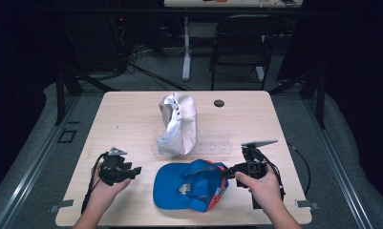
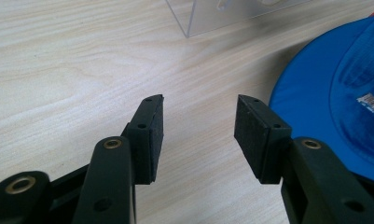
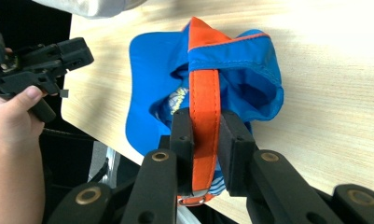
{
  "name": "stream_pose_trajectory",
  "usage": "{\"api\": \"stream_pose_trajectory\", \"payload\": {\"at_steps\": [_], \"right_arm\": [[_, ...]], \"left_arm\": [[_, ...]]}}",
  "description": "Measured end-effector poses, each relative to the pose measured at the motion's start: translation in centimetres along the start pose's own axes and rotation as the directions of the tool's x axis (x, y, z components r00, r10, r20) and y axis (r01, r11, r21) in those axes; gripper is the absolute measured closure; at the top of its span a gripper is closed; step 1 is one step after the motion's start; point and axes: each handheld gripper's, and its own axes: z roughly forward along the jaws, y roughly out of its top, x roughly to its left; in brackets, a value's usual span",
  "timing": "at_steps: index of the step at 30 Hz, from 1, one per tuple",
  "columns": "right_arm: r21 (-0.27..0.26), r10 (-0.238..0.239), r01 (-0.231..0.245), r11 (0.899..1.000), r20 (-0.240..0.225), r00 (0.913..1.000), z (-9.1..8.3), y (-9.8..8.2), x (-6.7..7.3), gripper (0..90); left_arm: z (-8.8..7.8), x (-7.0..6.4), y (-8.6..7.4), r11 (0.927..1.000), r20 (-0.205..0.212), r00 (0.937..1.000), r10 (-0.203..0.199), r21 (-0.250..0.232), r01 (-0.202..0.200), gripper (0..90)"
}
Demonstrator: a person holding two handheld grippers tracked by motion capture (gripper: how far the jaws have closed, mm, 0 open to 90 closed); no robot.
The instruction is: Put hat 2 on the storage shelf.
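Observation:
A blue cap (image 1: 186,185) with an orange strap lies at the table's front middle, its back end lifted on the right. My right gripper (image 1: 226,174) is shut on the orange strap (image 3: 204,116) at the cap's back, which runs between the two pads. The cap's brim (image 2: 324,88) reaches in from the right of the left gripper view. My left gripper (image 1: 134,171) hovers over bare wood to the left of the cap, open, with nothing between its pads (image 2: 155,135). A white cap (image 1: 177,123) rests on a clear plastic stand (image 1: 213,142) at the table's middle.
A small black disc (image 1: 219,103) sits near the table's far edge. Beyond the table (image 1: 127,114) stand a black chair (image 1: 241,43) and a white table leg. A corner of the clear stand (image 2: 212,16) lies just ahead of the left gripper.

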Motion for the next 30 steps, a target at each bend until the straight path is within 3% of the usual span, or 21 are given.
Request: {"api": "stream_pose_trajectory", "payload": {"at_steps": [13, 20, 28, 30], "right_arm": [[-0.014, 0.01, -0.01, 1.0, -0.035, 0.9993, -2.3, 0.9, 0.6, 77.6], [-0.023, 0.026, -0.028, 0.999, -0.085, 0.9961, -3.4, 1.5, 1.1, 77.6], [-0.018, 0.061, -0.065, 0.998, -0.163, 0.9848, -4.2, 2.1, 1.2, 77.7], [-0.029, 0.077, -0.084, 0.996, -0.201, 0.9765, -4.5, 2.3, 1.3, 77.7]], "left_arm": [[0.0, 0.1, 0.0, 1.0, -0.003, 1.0, 0.002, 0.005, -0.002, 52.3], [0.0, 0.1, 0.0, 1.0, -0.004, 1.0, 0.0, 0.003, 0.0, 52.3], [0.0, 0.2, 0.0, 1.0, -0.003, 1.0, 0.0, 0.004, 0.0, 52.1], [0.0, 0.1, 0.0, 1.0, -0.005, 1.0, 0.001, 0.004, -0.001, 52.1]]}}
